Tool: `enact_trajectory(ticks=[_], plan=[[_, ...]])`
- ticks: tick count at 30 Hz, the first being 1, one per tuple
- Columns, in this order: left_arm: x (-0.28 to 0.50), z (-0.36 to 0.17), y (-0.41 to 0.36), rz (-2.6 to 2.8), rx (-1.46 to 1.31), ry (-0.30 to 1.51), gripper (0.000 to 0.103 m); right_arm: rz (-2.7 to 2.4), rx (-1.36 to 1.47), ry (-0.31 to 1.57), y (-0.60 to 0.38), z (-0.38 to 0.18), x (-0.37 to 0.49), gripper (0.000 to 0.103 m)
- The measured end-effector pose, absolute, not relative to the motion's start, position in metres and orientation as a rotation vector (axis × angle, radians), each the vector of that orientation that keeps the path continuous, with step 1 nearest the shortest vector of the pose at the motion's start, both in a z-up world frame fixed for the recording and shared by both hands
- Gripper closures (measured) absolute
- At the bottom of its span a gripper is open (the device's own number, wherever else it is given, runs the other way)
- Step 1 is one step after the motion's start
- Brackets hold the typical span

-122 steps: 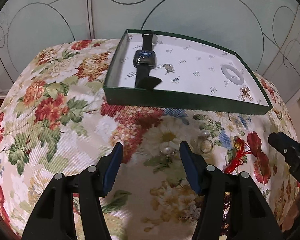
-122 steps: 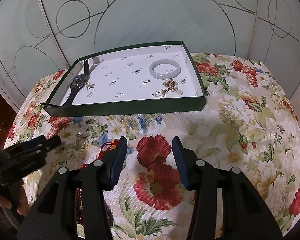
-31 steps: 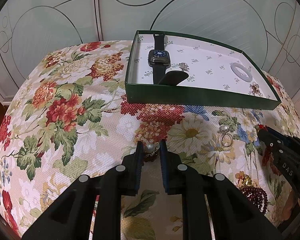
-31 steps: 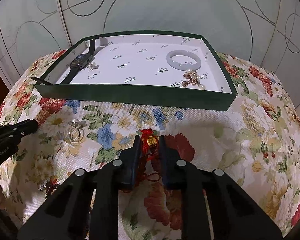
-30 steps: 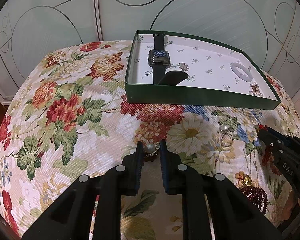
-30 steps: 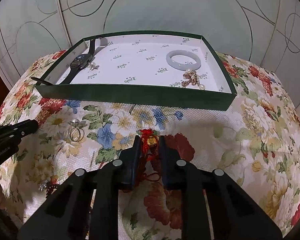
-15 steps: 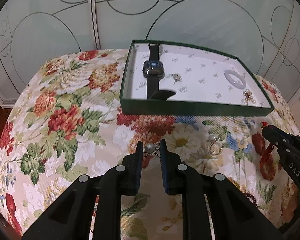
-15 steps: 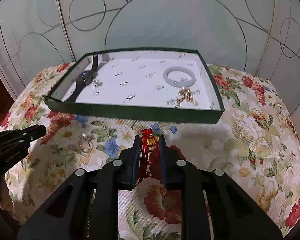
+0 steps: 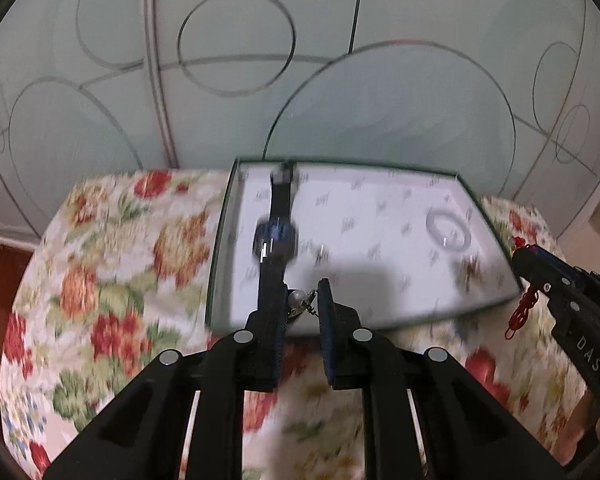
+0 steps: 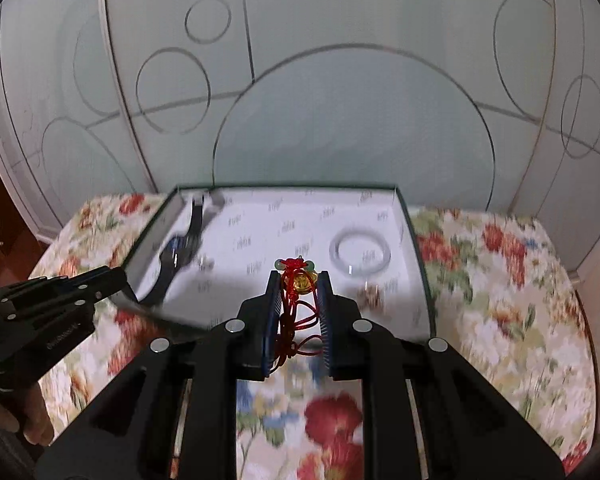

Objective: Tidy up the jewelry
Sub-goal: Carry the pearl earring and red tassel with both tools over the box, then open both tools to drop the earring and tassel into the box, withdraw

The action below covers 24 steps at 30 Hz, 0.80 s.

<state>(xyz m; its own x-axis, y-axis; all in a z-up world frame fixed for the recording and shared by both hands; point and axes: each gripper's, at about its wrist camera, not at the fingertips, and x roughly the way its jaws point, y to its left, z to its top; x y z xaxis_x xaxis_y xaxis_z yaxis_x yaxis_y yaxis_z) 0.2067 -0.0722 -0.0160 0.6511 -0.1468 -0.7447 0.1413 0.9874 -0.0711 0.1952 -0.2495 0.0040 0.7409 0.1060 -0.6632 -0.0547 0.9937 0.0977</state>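
Now both views are motion-blurred. Left gripper (image 9: 302, 300) is clenched on a pearl brooch (image 9: 298, 299), held up over the near-left edge of the green tray (image 9: 216, 248); w/ the blur, can't tell how high. Right gripper (image 10: 298, 282) is clenched on a red-cord charm (image 10: 299, 280) w/ a gold bead, cord loops hanging between its fingers (image 10: 272, 304), over the tray's near-middle part.

Inside the tray, on white printed lining: black watch (image 9: 276, 236) at the left, strap running near to far; a small silver piece (image 9: 322, 254) just right of it; pale bangle (image 10: 360, 254) at the far right; a gold-and-pearl piece (image 10: 370, 294) near of the bangle. Left gripper's fingers (image 9: 270, 316) cover the watch strap's near end. Tray sits on a floral tabletop (image 10: 500, 280); frosted glass panels (image 10: 340, 100) w/ circle lines stand behind.

Vs 0.5 s ago: both grippers have come fwd from over the cloth to over the tray, grips unchanged. Vs 4.1 s ago: they were released then, brooch and charm lying on the cloth.
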Motion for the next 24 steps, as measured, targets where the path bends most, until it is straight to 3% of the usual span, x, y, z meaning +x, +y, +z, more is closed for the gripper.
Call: enact_trajectory(ticks=[5, 15, 24], plan=[[0.234, -0.01, -0.087, -0.163, 0.019, 0.817, 0.088, 0.082, 0.083, 0.726, -0.253, 0.006, 0.225, 0.085], [0.27, -0.061, -0.097, -0.155, 0.044, 0.913, 0.088, 0.083, 0.086, 0.889, -0.246, -0.067, 0.271, 0.085], [0.271, -0.077, -0.096, -0.167, 0.063, 0.939, 0.087, 0.079, 0.07, 0.925, -0.247, -0.092, 0.277, 0.085]])
